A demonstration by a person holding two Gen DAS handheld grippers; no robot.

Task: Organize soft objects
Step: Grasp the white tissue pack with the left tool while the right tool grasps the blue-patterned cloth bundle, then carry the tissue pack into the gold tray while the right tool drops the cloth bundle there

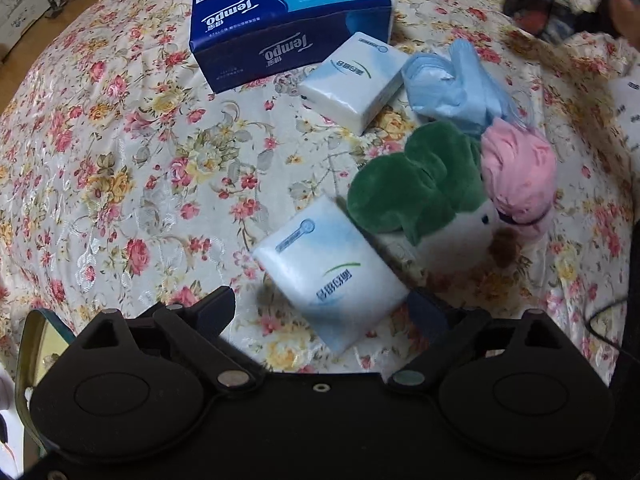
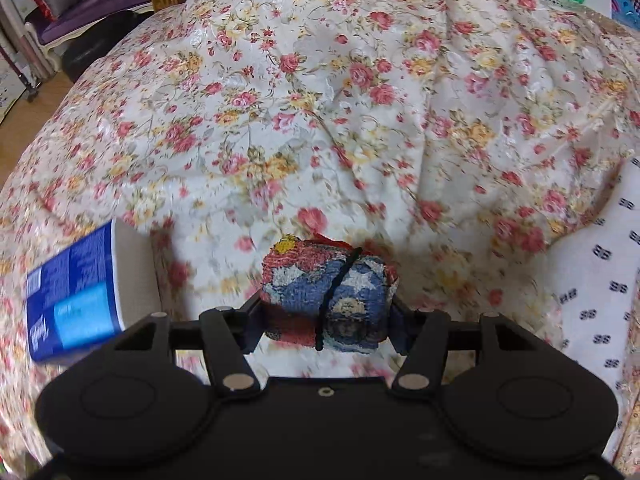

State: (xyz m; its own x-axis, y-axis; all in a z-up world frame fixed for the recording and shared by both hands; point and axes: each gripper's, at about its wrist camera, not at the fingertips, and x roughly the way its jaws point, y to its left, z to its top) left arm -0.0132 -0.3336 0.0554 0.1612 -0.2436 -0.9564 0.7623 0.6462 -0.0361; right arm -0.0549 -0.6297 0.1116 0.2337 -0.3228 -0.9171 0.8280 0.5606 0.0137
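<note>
In the left wrist view my left gripper (image 1: 322,304) is open, its fingers on either side of a small white tissue pack (image 1: 328,270) lying on the floral cloth. Beyond it lie a green and white plush toy (image 1: 416,188), a pink plush (image 1: 518,172), a blue cloth bundle (image 1: 452,84), a second small white tissue pack (image 1: 354,80) and a big dark blue Tempo tissue pack (image 1: 280,20). In the right wrist view my right gripper (image 2: 326,320) is shut on a rolled red and blue towel (image 2: 328,294) tied with a black band.
The floral cloth (image 2: 320,100) covers the whole surface with folds at the right. The Tempo pack (image 2: 76,292) lies left of my right gripper. A white dotted cloth (image 2: 600,300) lies at the right. Furniture and wooden floor (image 2: 24,120) lie beyond the left edge.
</note>
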